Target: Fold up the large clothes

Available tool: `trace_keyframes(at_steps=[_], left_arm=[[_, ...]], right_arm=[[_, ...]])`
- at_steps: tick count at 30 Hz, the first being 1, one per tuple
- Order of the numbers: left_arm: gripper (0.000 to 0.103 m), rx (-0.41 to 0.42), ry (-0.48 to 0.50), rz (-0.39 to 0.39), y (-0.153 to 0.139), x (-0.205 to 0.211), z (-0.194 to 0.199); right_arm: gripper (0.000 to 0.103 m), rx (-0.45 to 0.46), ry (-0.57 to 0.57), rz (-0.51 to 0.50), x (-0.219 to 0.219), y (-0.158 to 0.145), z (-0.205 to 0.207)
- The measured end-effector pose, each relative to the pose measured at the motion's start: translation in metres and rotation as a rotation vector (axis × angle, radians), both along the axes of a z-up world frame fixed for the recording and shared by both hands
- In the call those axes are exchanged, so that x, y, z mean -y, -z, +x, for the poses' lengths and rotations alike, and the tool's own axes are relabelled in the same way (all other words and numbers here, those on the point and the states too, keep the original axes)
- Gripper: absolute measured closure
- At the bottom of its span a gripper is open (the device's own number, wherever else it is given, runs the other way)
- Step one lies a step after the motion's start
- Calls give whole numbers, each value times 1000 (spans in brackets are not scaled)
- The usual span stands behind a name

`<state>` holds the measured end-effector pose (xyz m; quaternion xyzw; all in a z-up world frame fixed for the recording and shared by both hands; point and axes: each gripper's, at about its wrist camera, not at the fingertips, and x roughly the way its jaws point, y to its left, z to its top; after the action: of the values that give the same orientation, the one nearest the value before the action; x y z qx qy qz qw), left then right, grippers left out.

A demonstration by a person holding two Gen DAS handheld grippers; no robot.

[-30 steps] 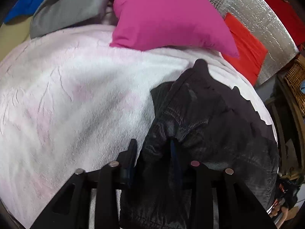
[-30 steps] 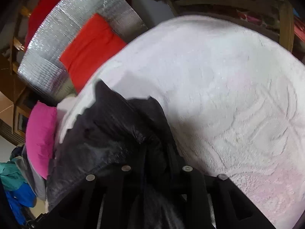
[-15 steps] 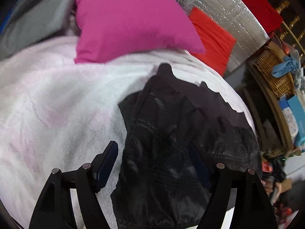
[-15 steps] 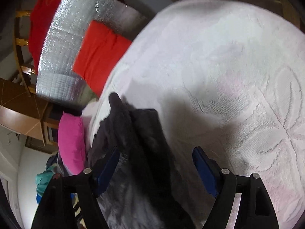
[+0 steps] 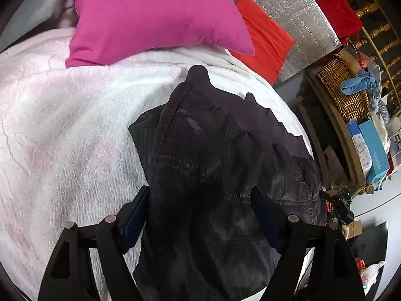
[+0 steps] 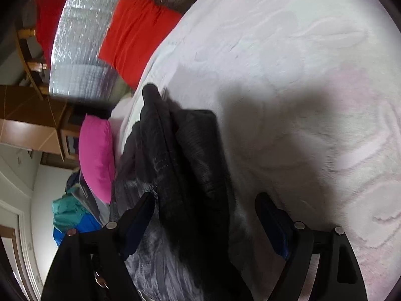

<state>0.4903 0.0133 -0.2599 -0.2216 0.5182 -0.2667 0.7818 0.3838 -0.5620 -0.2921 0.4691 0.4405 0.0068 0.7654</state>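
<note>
Releasing dark garment (image 5: 213,175) near blanket (image 5: 62,125) edge: my left claw (image 5: 200,215) and right claw (image 6: 205,215) opening, pads clear of cloth between; next, probably regrip for another fold.

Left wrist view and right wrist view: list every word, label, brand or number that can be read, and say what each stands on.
"FASHION": on the side of the light blue box on the cluttered shelf, left wrist view, running along its length.
White and blue package beside it: printed picture, any lettering too small to read.
Dark garment, pink pillow, white blanket: no text visible.
Right wrist view: none.
</note>
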Motion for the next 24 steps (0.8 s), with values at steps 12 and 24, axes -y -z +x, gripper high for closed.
trace_keyframes(at_steps=[12,24], left_arm=[[12,-55,74,-40,17,22,17],[30,-9,44,-51,11,41,15]], right_arm=[[7,54,-158,-16,-38,0,43],[30,12,-107,-137,-56,-10,55]])
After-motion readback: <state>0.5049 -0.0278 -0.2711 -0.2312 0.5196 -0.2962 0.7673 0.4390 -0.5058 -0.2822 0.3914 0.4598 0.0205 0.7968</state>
